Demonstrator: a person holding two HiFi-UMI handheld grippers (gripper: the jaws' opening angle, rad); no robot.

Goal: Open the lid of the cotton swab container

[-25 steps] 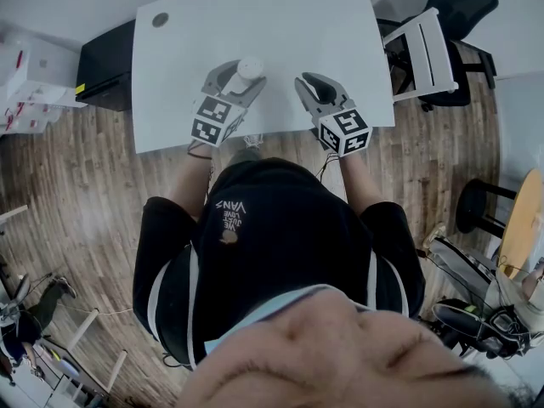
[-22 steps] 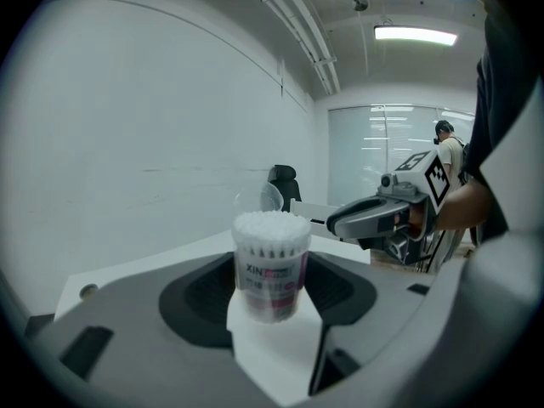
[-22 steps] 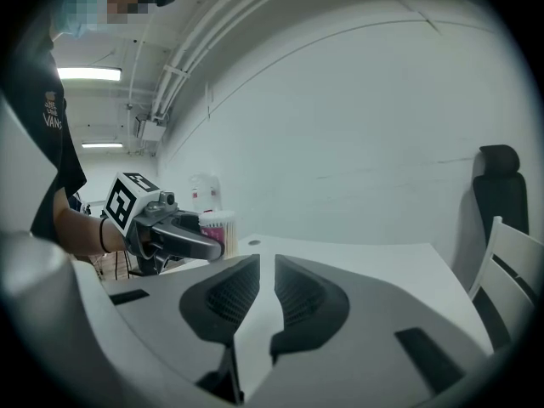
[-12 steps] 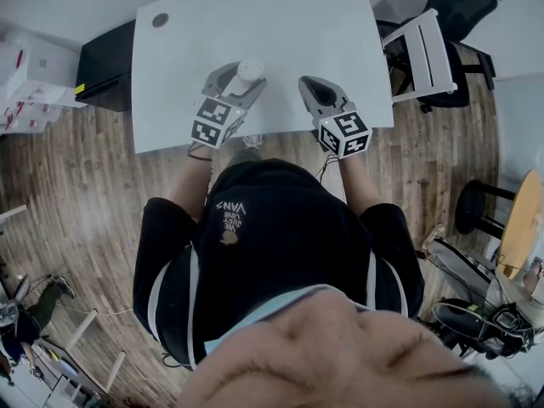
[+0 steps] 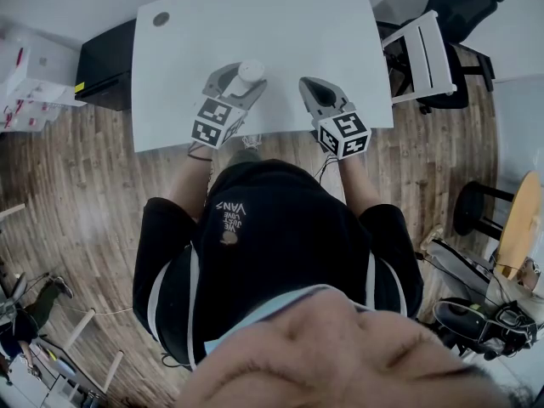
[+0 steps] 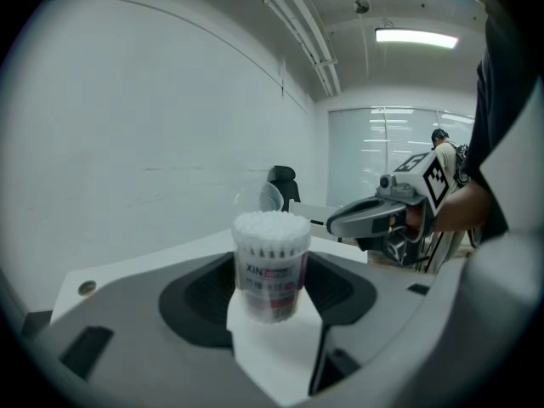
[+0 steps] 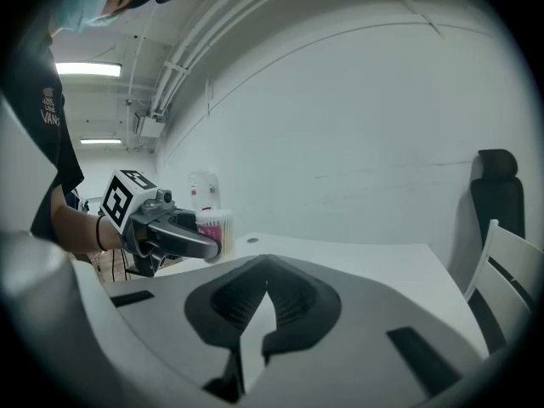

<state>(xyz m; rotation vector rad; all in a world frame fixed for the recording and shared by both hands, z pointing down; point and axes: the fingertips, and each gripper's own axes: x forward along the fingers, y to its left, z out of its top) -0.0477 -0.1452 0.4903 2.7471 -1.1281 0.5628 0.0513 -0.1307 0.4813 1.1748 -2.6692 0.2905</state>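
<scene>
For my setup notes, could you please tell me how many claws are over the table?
2. The left claw grips the container near the table's front edge; the right claw is beside it to the right, its jaws having just closed on nothing. None look hidden.

The person wears a black shirt with white side stripes

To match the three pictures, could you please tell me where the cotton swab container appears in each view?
Head view: cotton swab container above centre, between the left gripper's jaws.
Left gripper view: dead centre, between the jaws.
Right gripper view: small, left of centre, at the left gripper's tip.
Shared landmark: the white table under it.
</scene>
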